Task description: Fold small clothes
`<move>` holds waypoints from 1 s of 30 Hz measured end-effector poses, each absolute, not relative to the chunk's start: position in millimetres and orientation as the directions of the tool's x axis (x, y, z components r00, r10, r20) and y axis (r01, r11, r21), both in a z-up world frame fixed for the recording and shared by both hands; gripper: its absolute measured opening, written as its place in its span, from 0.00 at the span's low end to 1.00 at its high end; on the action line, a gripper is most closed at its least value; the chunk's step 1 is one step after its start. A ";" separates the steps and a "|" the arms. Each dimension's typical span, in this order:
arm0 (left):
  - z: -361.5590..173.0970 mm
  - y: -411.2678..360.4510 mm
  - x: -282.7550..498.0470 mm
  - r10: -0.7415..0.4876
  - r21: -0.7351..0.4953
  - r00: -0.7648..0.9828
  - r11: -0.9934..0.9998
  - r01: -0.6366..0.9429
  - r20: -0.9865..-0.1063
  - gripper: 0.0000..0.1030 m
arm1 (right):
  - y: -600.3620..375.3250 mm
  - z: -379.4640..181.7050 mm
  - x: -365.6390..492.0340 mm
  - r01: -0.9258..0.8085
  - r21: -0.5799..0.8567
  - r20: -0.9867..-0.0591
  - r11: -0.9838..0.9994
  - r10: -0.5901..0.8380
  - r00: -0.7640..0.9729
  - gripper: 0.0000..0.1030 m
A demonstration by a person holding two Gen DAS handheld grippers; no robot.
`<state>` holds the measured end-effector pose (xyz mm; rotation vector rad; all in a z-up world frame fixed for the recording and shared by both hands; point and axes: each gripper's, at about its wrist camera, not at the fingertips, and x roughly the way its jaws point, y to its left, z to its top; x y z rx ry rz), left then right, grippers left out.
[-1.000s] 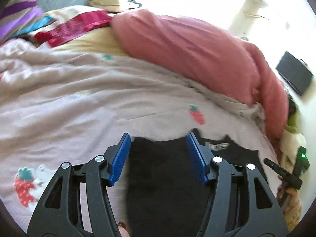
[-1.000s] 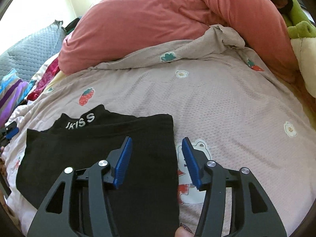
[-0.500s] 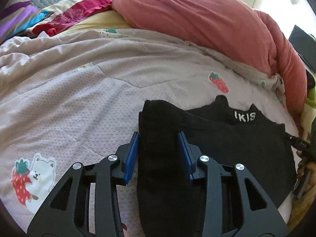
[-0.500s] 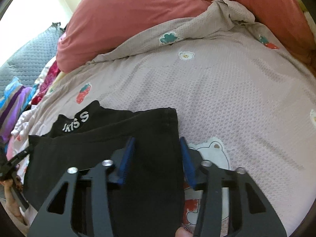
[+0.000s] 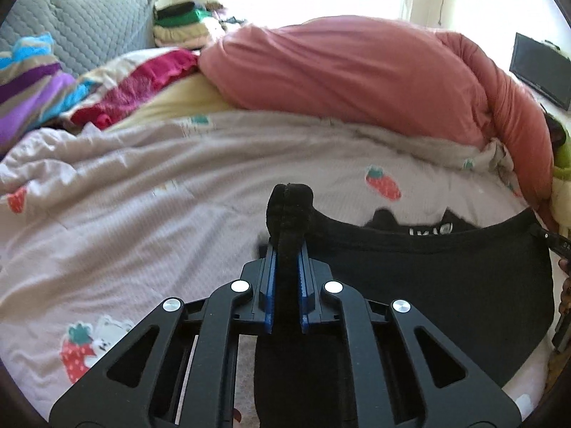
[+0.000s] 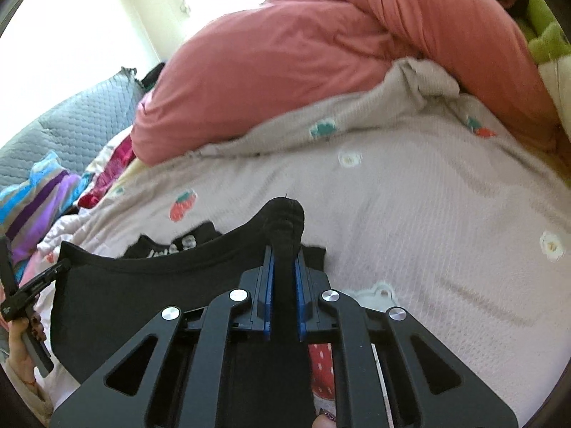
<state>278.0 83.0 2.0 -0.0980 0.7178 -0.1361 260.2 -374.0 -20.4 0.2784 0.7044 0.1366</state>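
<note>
Left gripper and right gripper, jaws just closed, each clamp a bunched corner of the black garment above the bedspread.

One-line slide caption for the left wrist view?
Left gripper shut on a corner of the black garment, bunched between its blue pads, over a strawberry-print bedspread.

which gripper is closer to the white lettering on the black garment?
Right. The right gripper pinches the black garment just beside the white lettering; the left gripper grips the opposite corner, farther from it.
</note>
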 end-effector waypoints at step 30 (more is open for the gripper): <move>-2.1 100.5 270.8 -0.106 -0.148 0.696 0.989 -0.001 -0.710 0.51 | -362.8 -25.7 228.1 0.025 0.150 -0.669 0.988 0.083 0.739 0.45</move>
